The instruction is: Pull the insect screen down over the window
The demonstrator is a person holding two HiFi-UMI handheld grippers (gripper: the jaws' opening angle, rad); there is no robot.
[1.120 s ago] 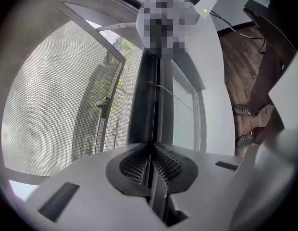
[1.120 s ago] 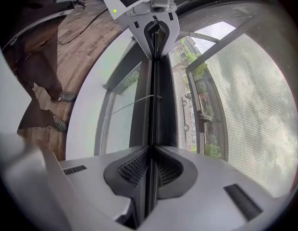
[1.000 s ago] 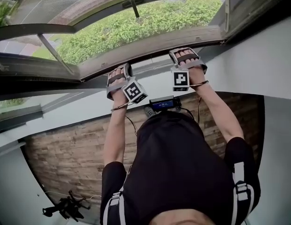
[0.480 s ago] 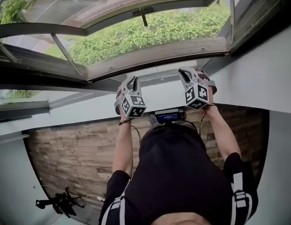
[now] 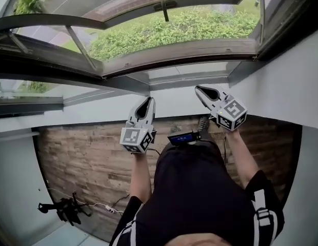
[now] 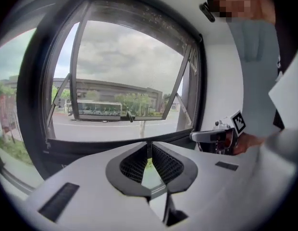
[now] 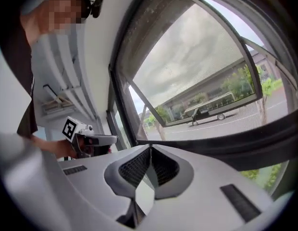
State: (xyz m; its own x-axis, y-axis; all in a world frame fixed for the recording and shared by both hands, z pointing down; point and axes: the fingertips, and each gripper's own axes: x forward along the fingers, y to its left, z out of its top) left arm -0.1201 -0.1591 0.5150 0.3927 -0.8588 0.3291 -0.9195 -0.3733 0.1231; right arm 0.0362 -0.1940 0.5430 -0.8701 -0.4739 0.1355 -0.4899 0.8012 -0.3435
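Note:
The window [image 5: 174, 53] stands open, its sash swung outward with a dark handle [image 5: 165, 5] on its lower rail. A grey speckled band [image 6: 139, 20] runs under the top frame; I cannot tell if it is the insect screen. My left gripper [image 5: 145, 102] hangs in the air below the white sill [image 5: 190, 70], turned on edge, its jaws shut with nothing in them. To its right, at about the same height, my right gripper [image 5: 199, 88] is also shut and empty. Both point at the window and touch nothing. Each gripper view shows the other gripper beside it: the right gripper [image 6: 209, 135] and the left gripper [image 7: 98, 139].
White walls flank the opening, with a panel at the right [image 5: 282, 76]. A small device with a lit screen [image 5: 182, 137] hangs at my chest. A black stand [image 5: 64, 209] lies on the brick-patterned floor far below. Outside are a hedge [image 5: 164, 27] and a parked bus [image 6: 96, 110].
Both grippers have come off the window's lower frame, drawn back toward my body and risen. Each has rolled from lying flat to standing on edge. The jaws stayed shut.

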